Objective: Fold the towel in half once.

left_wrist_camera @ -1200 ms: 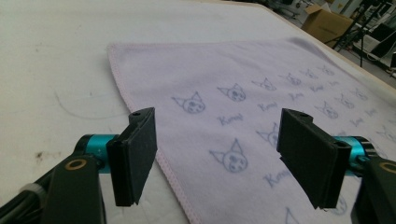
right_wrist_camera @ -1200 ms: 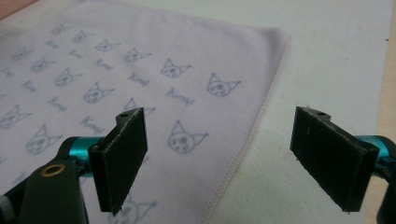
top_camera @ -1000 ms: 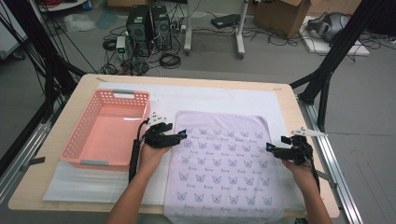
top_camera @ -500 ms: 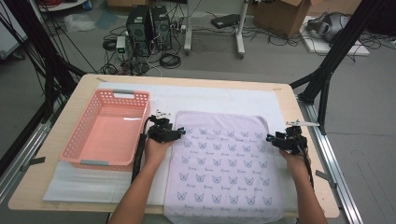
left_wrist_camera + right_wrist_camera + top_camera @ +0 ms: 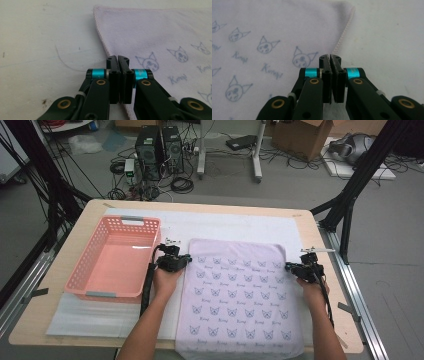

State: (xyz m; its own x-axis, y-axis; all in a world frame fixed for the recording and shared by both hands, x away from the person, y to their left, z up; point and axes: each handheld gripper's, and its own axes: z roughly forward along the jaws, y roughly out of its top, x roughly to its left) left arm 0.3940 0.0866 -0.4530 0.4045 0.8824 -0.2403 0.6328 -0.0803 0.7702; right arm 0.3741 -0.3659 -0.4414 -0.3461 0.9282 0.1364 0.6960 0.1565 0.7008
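Observation:
A lilac towel printed with small cat faces lies flat on a white mat, its near end hanging over the table's front edge. My left gripper rests at the towel's left hem, toward its far corner. In the left gripper view its jaws have just closed and stand shut on that hem of the towel. My right gripper sits at the right hem. Its jaws have also just closed, pinching the stitched edge of the towel.
A pink plastic basket, empty, stands on the mat left of the towel, close to my left hand. The wooden table has metal rails along both sides. Beyond its far edge are computer cases, cables and black frame legs on the floor.
Both grippers went from open to shut at the towel's side hems. The right hand slid a little inward to the right hem; the left hand stayed put.

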